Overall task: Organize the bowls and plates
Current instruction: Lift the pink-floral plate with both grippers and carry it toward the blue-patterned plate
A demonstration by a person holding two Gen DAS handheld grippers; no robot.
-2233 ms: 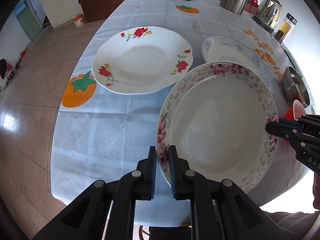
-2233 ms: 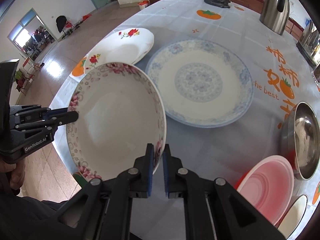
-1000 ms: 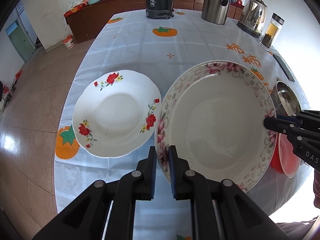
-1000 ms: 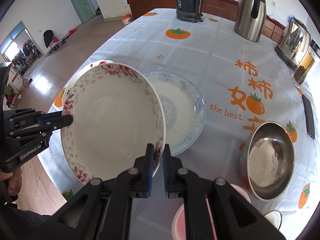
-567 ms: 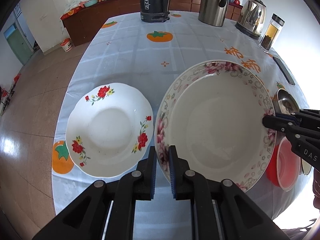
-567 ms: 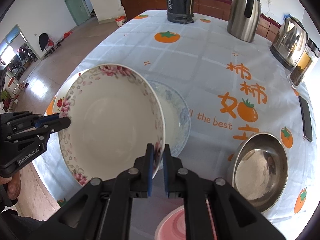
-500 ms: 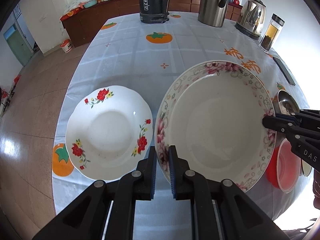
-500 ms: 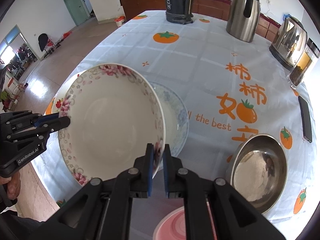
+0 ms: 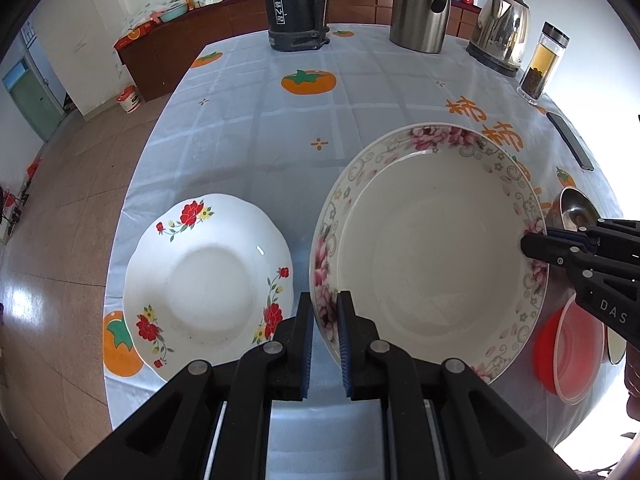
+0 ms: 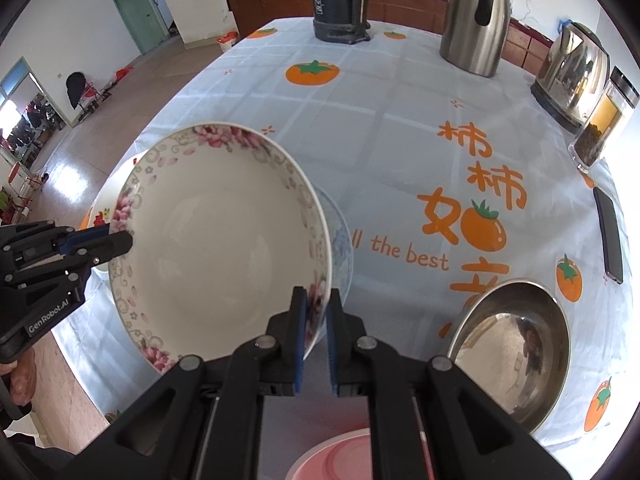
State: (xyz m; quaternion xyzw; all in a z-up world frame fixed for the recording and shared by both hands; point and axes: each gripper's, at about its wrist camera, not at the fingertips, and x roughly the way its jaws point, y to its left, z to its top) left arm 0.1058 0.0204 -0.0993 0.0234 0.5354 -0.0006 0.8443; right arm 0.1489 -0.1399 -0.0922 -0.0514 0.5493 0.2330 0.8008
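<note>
A large white plate with a pink flower rim (image 9: 432,256) is held in the air above the table by both grippers. My left gripper (image 9: 325,316) is shut on its near left rim. My right gripper (image 10: 316,312) is shut on its opposite rim; it shows in the left wrist view (image 9: 532,246) at the right. The plate also shows in the right wrist view (image 10: 220,240). A white plate with red flowers (image 9: 204,280) lies on the table to the left. A blue patterned plate (image 10: 340,240) lies under the held plate, mostly hidden.
A steel bowl (image 10: 516,344) and a red plastic bowl (image 9: 568,356) sit at the near right. A black kettle (image 9: 296,4), steel jug (image 9: 420,4), electric kettle (image 9: 500,36), jar (image 9: 540,64) and phone (image 10: 608,236) stand further back. The table edge and floor lie to the left.
Both grippers have lifted the pink-rimmed plate higher and drawn back from the table. The plates below look smaller and the blue plate is now mostly covered.
</note>
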